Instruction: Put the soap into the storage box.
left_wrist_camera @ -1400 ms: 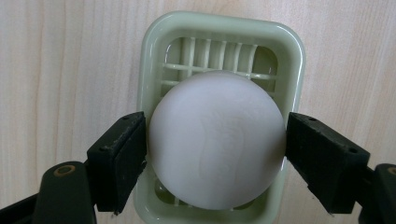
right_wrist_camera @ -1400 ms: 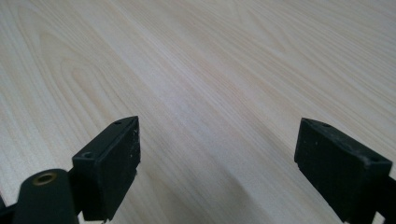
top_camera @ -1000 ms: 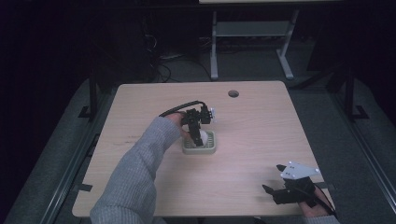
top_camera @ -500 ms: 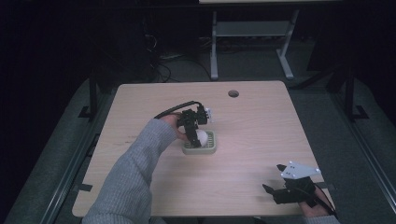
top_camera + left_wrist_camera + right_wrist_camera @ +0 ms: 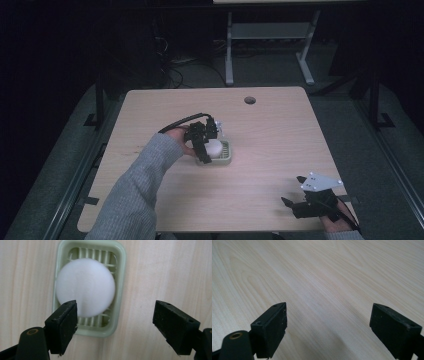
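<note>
A round white soap (image 5: 85, 287) lies in a pale green slatted soap dish (image 5: 120, 277) on the wooden table. In the high view the dish (image 5: 226, 159) sits near the table's middle with the soap (image 5: 214, 148) in it. My left gripper (image 5: 202, 146) hovers right over the dish, and its own view shows it (image 5: 117, 327) open, jaws wide apart, the left one overlapping the soap's lower edge. My right gripper (image 5: 299, 206) rests near the front right corner, and its own view shows it (image 5: 329, 327) open above bare wood with nothing between its jaws.
The light wood table (image 5: 280, 140) has a round cable hole (image 5: 249, 100) near its far edge. A grey-sleeved forearm (image 5: 135, 195) crosses the front left. Beyond the table stand a desk frame (image 5: 270, 45) and cables on a dark floor.
The left gripper has shifted slightly toward the person over the dish. The right gripper has stayed in place.
</note>
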A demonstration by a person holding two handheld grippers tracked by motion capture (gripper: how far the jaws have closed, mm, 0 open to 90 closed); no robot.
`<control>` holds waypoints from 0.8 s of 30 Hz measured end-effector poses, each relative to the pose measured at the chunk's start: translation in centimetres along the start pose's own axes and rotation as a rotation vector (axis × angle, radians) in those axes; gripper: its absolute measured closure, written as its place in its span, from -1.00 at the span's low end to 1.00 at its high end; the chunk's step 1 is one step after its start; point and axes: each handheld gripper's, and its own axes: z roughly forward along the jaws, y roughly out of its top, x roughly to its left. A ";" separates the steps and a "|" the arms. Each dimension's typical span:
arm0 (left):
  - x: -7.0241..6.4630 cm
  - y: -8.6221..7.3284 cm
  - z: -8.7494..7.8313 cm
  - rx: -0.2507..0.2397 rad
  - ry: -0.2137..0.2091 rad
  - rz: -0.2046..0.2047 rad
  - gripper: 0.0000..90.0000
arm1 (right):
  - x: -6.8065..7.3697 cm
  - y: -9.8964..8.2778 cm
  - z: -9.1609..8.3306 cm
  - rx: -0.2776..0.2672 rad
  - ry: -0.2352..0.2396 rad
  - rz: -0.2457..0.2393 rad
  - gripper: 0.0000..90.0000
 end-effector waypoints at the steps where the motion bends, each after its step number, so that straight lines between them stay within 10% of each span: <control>1: -0.2 -0.1 0.0 0.001 -0.004 -0.005 -0.56 | 0.0 0.0 0.0 0.000 0.000 0.000 -0.69; 24: -4.8 -4.6 0.0 -0.065 0.010 -0.022 -0.56 | -0.1 0.0 0.0 -0.001 -0.002 0.015 -0.69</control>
